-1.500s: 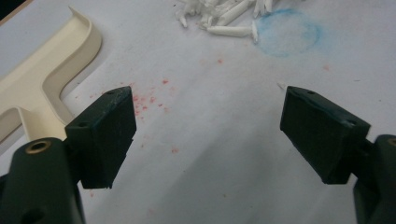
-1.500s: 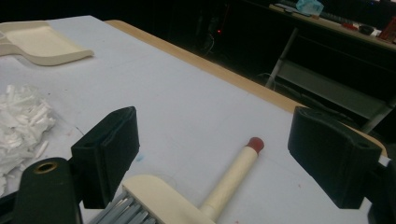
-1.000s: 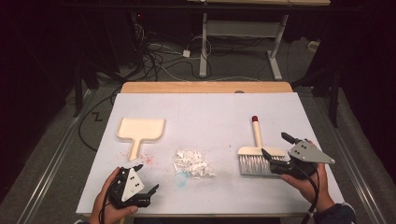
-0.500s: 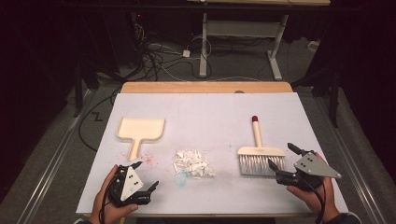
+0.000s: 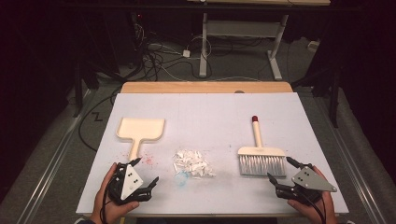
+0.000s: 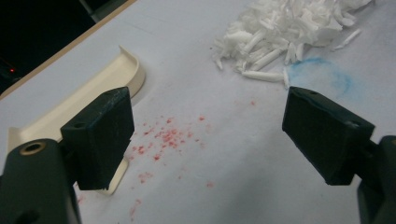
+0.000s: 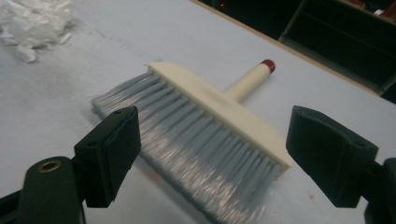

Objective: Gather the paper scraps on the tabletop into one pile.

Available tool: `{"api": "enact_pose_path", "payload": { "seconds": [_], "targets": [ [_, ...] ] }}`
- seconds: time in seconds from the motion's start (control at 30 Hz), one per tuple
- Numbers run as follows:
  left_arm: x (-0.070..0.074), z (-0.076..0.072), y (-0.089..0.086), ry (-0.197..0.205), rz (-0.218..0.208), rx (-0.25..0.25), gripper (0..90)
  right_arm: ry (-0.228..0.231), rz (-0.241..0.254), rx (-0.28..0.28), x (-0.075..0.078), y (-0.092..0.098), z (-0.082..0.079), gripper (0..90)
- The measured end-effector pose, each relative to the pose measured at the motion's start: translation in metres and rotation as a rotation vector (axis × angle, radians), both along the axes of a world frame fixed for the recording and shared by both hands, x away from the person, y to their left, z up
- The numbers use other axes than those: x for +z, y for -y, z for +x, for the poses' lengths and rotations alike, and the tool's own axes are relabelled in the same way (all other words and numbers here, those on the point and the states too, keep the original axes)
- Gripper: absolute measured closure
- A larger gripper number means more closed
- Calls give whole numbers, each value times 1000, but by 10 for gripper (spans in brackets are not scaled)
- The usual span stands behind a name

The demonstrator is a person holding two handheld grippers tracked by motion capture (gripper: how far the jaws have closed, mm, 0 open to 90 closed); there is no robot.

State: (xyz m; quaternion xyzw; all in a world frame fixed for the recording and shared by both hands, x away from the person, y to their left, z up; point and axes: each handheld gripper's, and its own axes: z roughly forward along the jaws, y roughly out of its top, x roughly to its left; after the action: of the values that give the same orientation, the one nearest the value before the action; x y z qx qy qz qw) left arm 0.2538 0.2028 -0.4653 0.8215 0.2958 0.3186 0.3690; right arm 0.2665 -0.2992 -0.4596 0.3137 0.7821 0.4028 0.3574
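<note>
Right tongs (image 5: 279, 172): we hold them spread, empty, just short of the brush (image 5: 261, 156).
Brush: flat on the desk (image 5: 210, 112), bristles toward us, handle pointing away.
Left tongs (image 5: 142, 172): spread, beside the dustpan (image 5: 140, 130) handle.

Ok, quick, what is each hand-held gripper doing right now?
Left hand-held gripper: open, empty, by the dustpan handle.
Right hand-held gripper: open, empty, in front of the brush.
</note>
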Motion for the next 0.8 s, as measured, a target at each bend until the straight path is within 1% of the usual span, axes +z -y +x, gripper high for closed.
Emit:
{"api": "enact_pose_path", "payload": {
  "seconds": [0.03, 0.1, 0.2, 0.27, 0.37, 0.47, 0.67, 0.73, 0.8],
  "targets": [
    [0, -1, 0, 3, -2, 1, 159, -3, -5, 3, -1, -1, -2, 179],
    [0, -1, 0, 5, -1, 4, 159, -3, 4, 15, 0, -1, -3, 177],
    [-1, -1, 2, 3, -1, 1, 159, 5, 16, 19, 1, -2, -4, 177],
    [-2, 0, 3, 3, 7, -3, 159, 3, 3, 20, 0, -3, -5, 173],
    [-3, -1, 4, 6, 18, -15, 159, 0, 2, 28, 0, -4, -6, 173],
    [-5, -1, 4, -3, 9, -15, 159, 11, 9, 25, 3, -6, -8, 173],
    [-6, -4, 5, -2, 34, -31, 159, 26, 14, 11, 6, -5, -9, 172],
    [-7, -3, 6, -6, 30, -31, 159, 24, 14, 12, 5, -4, -8, 172],
    [-7, -3, 6, -6, 37, -32, 159, 24, 12, 5, 5, -3, -8, 172]
  ]
}}
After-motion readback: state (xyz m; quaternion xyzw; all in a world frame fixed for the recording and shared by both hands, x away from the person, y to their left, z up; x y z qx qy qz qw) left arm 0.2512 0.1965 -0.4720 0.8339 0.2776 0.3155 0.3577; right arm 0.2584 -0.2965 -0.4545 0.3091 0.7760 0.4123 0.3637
